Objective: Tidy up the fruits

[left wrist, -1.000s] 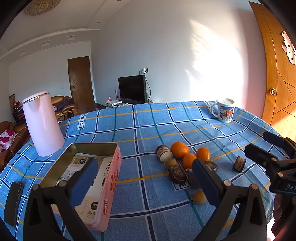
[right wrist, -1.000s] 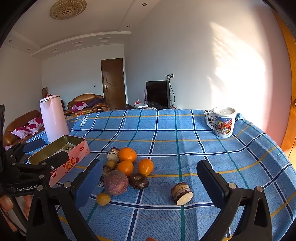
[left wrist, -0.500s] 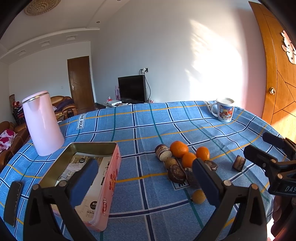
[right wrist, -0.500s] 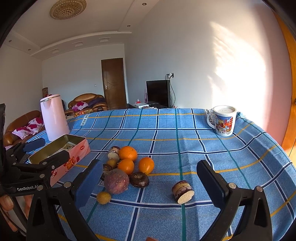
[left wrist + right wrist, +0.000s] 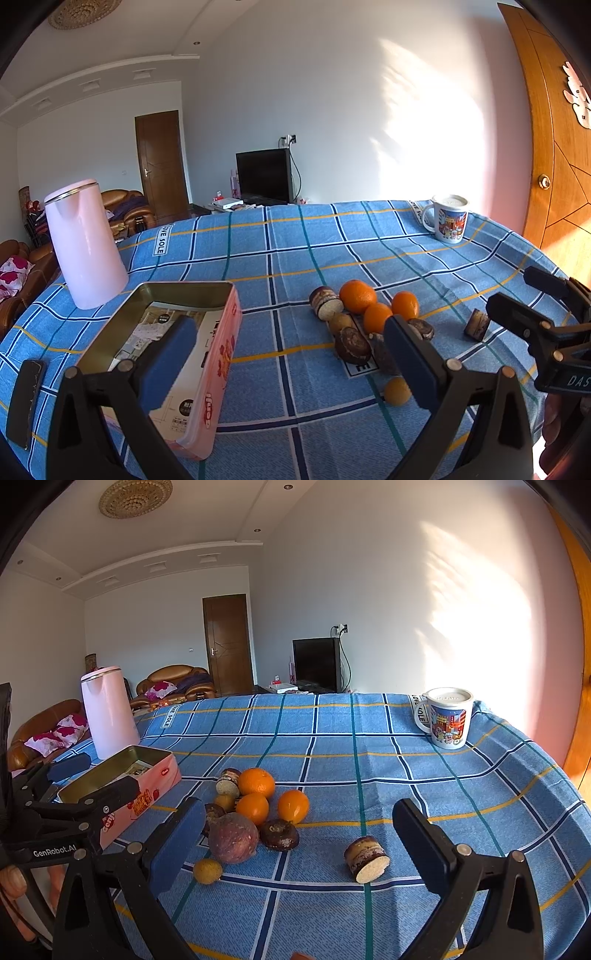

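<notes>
A cluster of fruit lies mid-table: three oranges (image 5: pixel 256 783), a large purple passion fruit (image 5: pixel 233 837), dark wrinkled fruits (image 5: pixel 279 834), a small yellow fruit (image 5: pixel 207 871) and cut brown pieces (image 5: pixel 366 853). The oranges (image 5: pixel 357 295) also show in the left wrist view. An open pink tin box (image 5: pixel 177 343) sits to their left, also seen in the right wrist view (image 5: pixel 122 786). My left gripper (image 5: pixel 288 350) is open and empty, above the table between box and fruit. My right gripper (image 5: pixel 299 834) is open and empty, in front of the fruit.
A pink kettle (image 5: pixel 85 243) stands at the back left. A printed mug (image 5: pixel 448 218) stands at the back right. A dark phone (image 5: pixel 26 398) lies at the left edge. The table carries a blue checked cloth (image 5: pixel 288 254). A wooden door (image 5: pixel 554 155) is on the right.
Both grippers have drifted slightly toward the fruit; the fruit and box sit a little closer in view. Nothing was grasped.
</notes>
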